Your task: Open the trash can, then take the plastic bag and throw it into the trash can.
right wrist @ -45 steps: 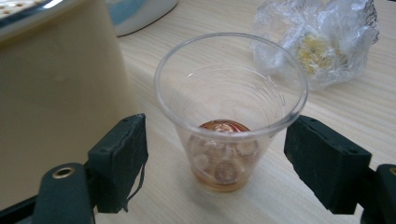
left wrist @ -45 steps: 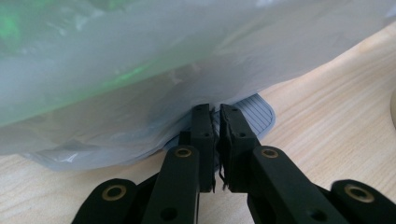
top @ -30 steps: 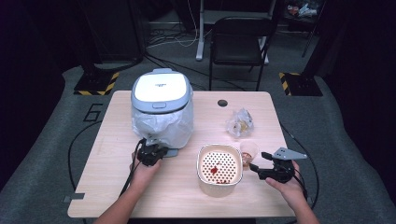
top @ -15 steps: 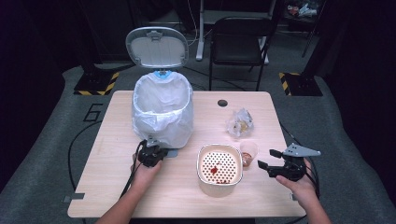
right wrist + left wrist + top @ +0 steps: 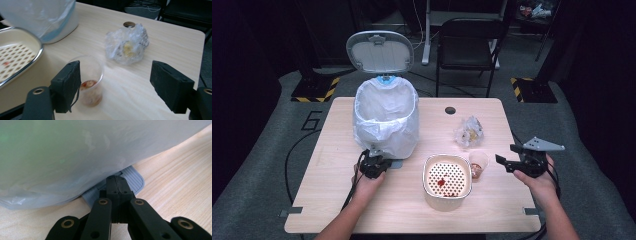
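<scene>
A white pedal bin [image 5: 386, 120] lined with a plastic bag stands at the table's back left, its lid [image 5: 380, 51] standing up. My left gripper [image 5: 374, 162] is shut with nothing between its jaws; its tips [image 5: 115, 180] rest on the bin's grey pedal [image 5: 135, 178]. My right gripper [image 5: 507, 153] hovers open above the table's right side. Its jaws have just been opening, and nothing is between them. In the right gripper view, a clear plastic cup [image 5: 91, 80] with reddish scraps stands just beyond the right gripper [image 5: 116, 72], near its left jaw.
A cream bowl with a perforated insert [image 5: 447, 180] sits at front centre, the cup [image 5: 478, 165] at its right. Crumpled clear wrap [image 5: 469, 131] lies behind the cup. The wooden table [image 5: 337, 200] has a cable hole [image 5: 450, 110]. A chair [image 5: 467, 45] stands behind.
The bin's lid has swung from closed to fully up. My right gripper has risen and drifted right, away from the bowl. The left gripper has stayed at the pedal.
</scene>
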Demonstrator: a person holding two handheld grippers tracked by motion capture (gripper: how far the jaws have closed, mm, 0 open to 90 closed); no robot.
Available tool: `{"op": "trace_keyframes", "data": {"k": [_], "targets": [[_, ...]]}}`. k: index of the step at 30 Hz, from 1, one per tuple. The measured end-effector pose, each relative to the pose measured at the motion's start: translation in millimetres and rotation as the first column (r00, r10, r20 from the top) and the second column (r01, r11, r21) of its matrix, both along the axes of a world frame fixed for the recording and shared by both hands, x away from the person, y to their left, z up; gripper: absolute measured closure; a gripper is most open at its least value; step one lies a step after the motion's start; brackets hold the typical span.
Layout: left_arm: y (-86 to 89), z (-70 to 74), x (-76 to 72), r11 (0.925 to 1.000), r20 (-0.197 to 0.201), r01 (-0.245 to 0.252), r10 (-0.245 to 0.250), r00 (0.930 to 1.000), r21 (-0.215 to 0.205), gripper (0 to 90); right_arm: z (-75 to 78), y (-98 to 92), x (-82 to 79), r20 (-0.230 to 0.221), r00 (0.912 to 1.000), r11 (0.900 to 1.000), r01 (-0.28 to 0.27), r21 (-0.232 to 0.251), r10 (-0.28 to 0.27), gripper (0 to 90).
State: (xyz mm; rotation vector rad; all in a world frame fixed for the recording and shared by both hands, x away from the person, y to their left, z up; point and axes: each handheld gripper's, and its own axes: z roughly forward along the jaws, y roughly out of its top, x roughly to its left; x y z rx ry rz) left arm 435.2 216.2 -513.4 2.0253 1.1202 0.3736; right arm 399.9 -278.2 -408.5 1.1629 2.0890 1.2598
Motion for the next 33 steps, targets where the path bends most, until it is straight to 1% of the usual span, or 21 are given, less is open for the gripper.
{"op": "trace_keyframes", "data": {"k": [1,2,3,4,5,8,10,11,13,14,15,18,19,23,25,26,28,29,30,31,33], "targets": [[0.9,0.4,0.9,0.9997,0.003,0.017,-0.017,0.9999,0.015,90.0,-0.4,1.4,5.9,0.001,1.0000,1.000,0.009,-0.001,-0.009,22.2],[-0.6,0.1,0.7,1.0000,0.007,0.005,-0.005,1.0000,0.001,90.0,-1.9,3.4,14.5,-0.002,0.9999,1.000,0.013,-0.003,-0.013,21.4],[-0.4,0.2,1.0,1.0000,0.009,0.007,-0.007,0.9999,0.005,90.0,-4.1,6.8,22.9,-0.012,0.9996,1.000,0.024,-0.003,-0.024,20.2],[1.0,1.1,1.2,0.9995,0.000,0.019,-0.019,0.9998,0.026,90.0,-7.0,10.0,31.2,-0.018,0.9994,1.000,0.029,-0.012,-0.029,19.1],[-0.7,0.3,0.8,1.0000,0.007,0.005,-0.005,1.0000,0.004,90.0,-10.2,13.8,39.2,-0.030,0.9990,0.999,0.034,-0.017,-0.034,18.1],[-0.1,0.9,1.0,0.9993,0.007,0.021,-0.021,0.9997,0.031,90.0,-21.2,24.5,62.7,-0.066,0.9969,0.998,0.040,-0.044,-0.043,14.5],[0.4,0.8,1.9,0.9991,0.013,0.025,-0.026,0.9996,0.033,90.0,-27.2,31.8,78.1,-0.084,0.9956,0.998,0.038,-0.058,-0.043,14.4],[0.7,1.7,1.4,0.9992,0.000,0.022,-0.022,0.9998,0.034,90.0,-28.4,33.5,82.9,-0.088,0.9952,0.997,0.037,-0.064,-0.043,14.2],[0.5,1.3,2.3,0.9994,-0.001,0.024,-0.024,0.9997,0.026,90.0,-30.7,37.9,94.4,-0.092,0.9942,0.996,0.048,-0.077,-0.055,13.4],[0.5,1.3,2.3,0.9994,-0.001,0.024,-0.024,0.9997,0.026,90.0,-30.7,37.9,94.4,-0.092,0.9942,0.996,0.048,-0.077,-0.055,13.4],[-0.1,2.0,1.9,0.9992,-0.006,0.023,-0.023,0.9997,0.033,90.0,-31.6,41.7,106.2,-0.087,0.9934,0.994,0.066,-0.088,-0.074,10.1],[-0.1,2.0,2.0,0.9992,-0.007,0.024,-0.023,0.9997,0.033,90.0,-31.5,47.9,117.5,-0.091,0.9927,0.993,0.071,-0.093,-0.080,6.1],[0.1,1.6,2.3,0.9994,-0.007,0.022,-0.022,0.9997,0.025,90.0,-31.5,51.5,121.7,-0.094,0.9926,0.993,0.069,-0.094,-0.078,4.7],[-0.1,2.1,2.1,0.9993,-0.010,0.021,-0.021,0.9997,0.030,90.0,-34.7,61.8,135.0,-0.102,0.9914,0.990,0.069,-0.121,-0.082,1.4],[0.2,2.2,2.2,0.9993,-0.013,0.020,-0.020,0.9997,0.031,90.0,-38.7,66.3,144.6,-0.121,0.9888,0.987,0.069,-0.142,-0.087,0.3],[0.1,1.6,2.3,0.9996,-0.009,0.018,-0.018,0.9998,0.021,90.0,-40.3,67.8,147.7,-0.130,0.9876,0.986,0.069,-0.150,-0.089,0.0],[0.4,1.6,2.4,0.9996,-0.011,0.018,-0.017,0.9998,0.020,90.0,-45.4,70.2,155.5,-0.136,0.9867,0.986,0.068,-0.150,-0.088,1.0],[0.4,1.6,2.4,0.9996,-0.011,0.018,-0.017,0.9998,0.020,90.0,-45.4,70.2,155.5,-0.136,0.9867,0.986,0.068,-0.150,-0.088,1.0],[1.3,2.1,2.7,0.9992,-0.013,0.024,-0.024,0.9996,0.031,90.0,-52.5,74.0,162.4,-0.170,0.9807,0.986,0.071,-0.150,-0.096,1.5],[1.3,2.3,2.6,0.9992,-0.016,0.023,-0.022,0.9996,0.031,90.0,-56.0,75.2,164.4,-0.180,0.9788,0.985,0.068,-0.158,-0.097,2.3],[1.3,2.2,2.5,0.9993,-0.015,0.021,-0.021,0.9997,0.030,90.0,-62.4,76.1,167.5,-0.196,0.9761,0.983,0.060,-0.174,-0.094,7.6]]}}
